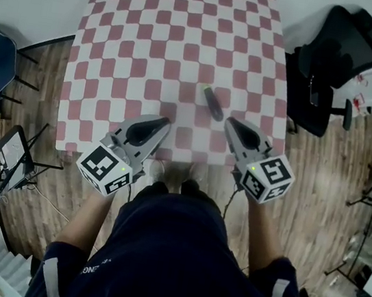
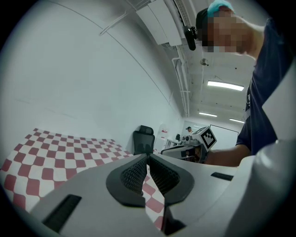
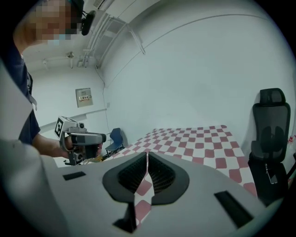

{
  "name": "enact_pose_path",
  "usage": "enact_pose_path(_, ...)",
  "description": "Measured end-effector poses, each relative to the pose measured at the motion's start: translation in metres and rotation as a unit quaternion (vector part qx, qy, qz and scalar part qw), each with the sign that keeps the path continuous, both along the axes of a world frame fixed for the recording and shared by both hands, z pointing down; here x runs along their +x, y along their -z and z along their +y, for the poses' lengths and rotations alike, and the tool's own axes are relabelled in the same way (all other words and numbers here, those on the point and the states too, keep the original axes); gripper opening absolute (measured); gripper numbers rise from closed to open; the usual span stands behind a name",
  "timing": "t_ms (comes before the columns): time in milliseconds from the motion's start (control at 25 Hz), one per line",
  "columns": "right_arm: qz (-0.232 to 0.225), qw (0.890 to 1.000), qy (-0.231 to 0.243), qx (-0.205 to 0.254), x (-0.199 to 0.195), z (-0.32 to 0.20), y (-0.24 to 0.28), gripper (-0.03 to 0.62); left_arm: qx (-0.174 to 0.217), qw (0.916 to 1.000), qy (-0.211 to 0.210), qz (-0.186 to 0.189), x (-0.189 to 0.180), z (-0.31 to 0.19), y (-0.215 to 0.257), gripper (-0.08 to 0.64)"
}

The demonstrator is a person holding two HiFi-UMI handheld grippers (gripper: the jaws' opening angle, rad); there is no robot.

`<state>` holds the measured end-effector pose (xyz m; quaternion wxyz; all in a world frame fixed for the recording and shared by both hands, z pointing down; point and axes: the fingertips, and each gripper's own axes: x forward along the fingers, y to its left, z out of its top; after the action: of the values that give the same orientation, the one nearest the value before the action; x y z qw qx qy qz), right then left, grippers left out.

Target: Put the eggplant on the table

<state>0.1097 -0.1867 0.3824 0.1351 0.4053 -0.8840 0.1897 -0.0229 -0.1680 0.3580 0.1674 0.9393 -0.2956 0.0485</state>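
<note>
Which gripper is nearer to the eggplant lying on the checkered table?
Right. The right gripper has its tip just right of and below the eggplant in the head view, not touching; the left gripper lies farther off, down to its left.

Text check: white lettering [image 1: 96, 269] is showing upside down on the dark shirt [image 1: 164, 245], reading roughly "ENO", the rest cut off. The left marker cube [image 1: 105, 169] and right marker cube [image 1: 268, 179] are showing square patterns only. Wall panel [image 3: 83, 96] print: too small to read.
</note>
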Motion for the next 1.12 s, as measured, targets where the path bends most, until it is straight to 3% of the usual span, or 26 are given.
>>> enact_pose_path(400, -0.008, 1.000, 0.001, 0.020, -0.014, 0.009, 0.020, 0.018, 0.008, 0.9999, -0.011, 0.001, 0.000, 0.002, 0.008, 0.040)
enact_pose_path(1120, -0.007, 1.000, 0.004, 0.005, -0.019, 0.008, 0.011, 0.015, 0.001, 0.9999, -0.011, 0.002, 0.003, 0.004, 0.005, 0.040)
